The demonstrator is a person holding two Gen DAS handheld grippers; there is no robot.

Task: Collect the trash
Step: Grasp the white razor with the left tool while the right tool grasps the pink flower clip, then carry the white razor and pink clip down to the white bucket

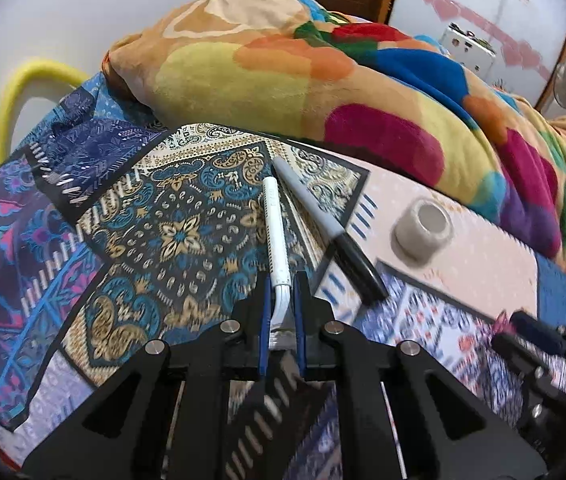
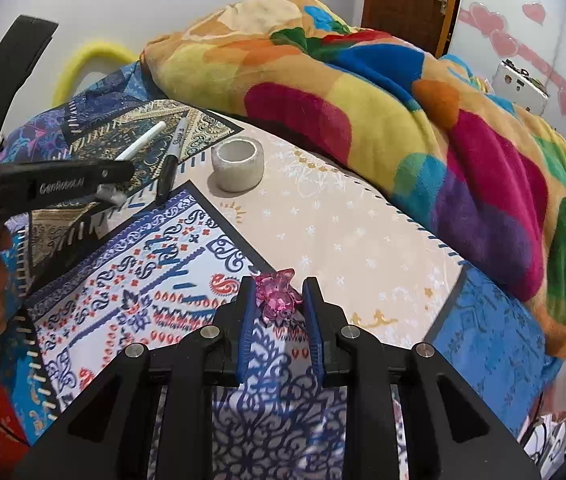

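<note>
A white stick-shaped item (image 1: pixel 275 232) is being gripped at its near end by the left gripper (image 1: pixel 281 312), whose blue-padded fingers (image 1: pixel 263 320) are being held narrow, pressed against it on both sides. Its long axis is being kept almost in line with the fingers, the free end pointing away from the camera toward the folded fleece blanket (image 1: pixel 323 80), with the shaft lying over the patterned patchwork bedspread (image 1: pixel 143 232). Just beside it, on its right, a marker (image 1: pixel 323 228) is lying on the bedspread — grey barrel toward the blanket, black cap toward the gripper — angled so that the two far ends are nearly meeting. A roll of pale tape (image 1: pixel 423 232) is standing on its flat side near the marker, its hollow core facing up; nothing can be made out inside it. In the right wrist view, a small pink translucent hair clip (image 2: pixel 277 294) is being bracketed by the right gripper (image 2: pixel 279 300), whose fingers (image 2: pixel 247 312) are being held partly apart — the left pad is at the clip's edge, while contact on the right pad cannot be told.
</note>
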